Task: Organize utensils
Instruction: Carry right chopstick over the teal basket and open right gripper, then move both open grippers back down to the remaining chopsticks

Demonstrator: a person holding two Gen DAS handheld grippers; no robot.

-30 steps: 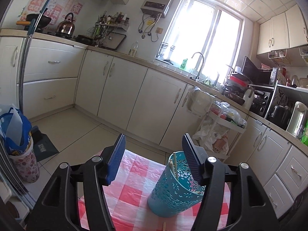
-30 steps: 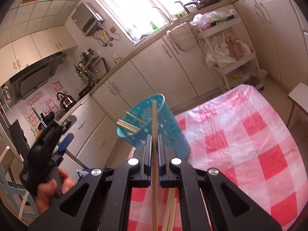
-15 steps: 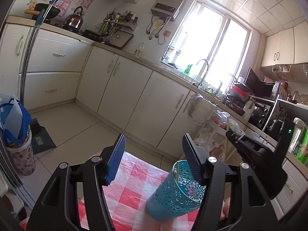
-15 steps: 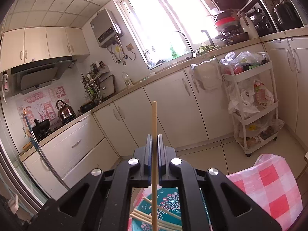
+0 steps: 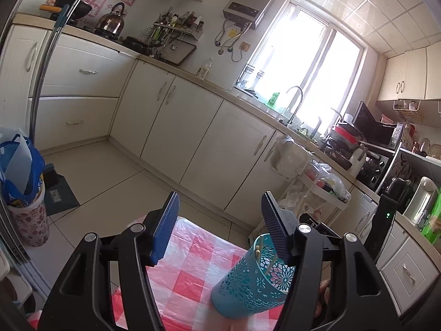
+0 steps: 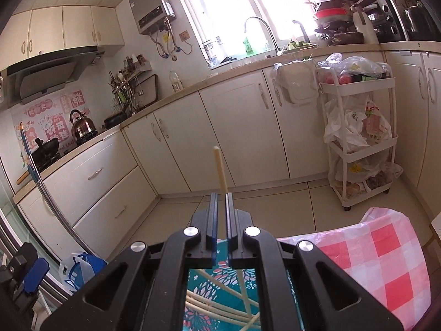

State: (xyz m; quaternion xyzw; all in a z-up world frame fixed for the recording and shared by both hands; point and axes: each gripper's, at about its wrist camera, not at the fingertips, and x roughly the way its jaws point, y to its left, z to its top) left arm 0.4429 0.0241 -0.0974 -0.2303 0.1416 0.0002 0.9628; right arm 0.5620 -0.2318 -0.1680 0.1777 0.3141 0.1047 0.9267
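**Jaws nearly closed around one chopstick above the holder**

Jaws of the right gripper (image 6: 219, 195) almost together, with a single wooden chopstick (image 6: 219, 165) standing between them and leaning slightly left. Impossible to tell whether pinched or just freed. Lower end reaching into the teal cut-out utensil holder (image 6: 215, 284), directly below, among the other chopsticks (image 6: 209, 303). Left gripper (image 5: 217, 226) spread wide and empty, poised just left of the same holder (image 5: 253, 281) on the red-and-white checked tablecloth (image 5: 193, 270).

Probably light, stiff and smooth, so apt to pivot or slide in a two-pad pinch. Best taken near mid-length, square to the pads. Holder probably light plastic too, and easily tipped by a knock.

Readable: "AXE" on the green bottle (image 6: 249, 45) at the far window; "Nice" among the pink wall stickers (image 6: 52, 127). Other writing too small.
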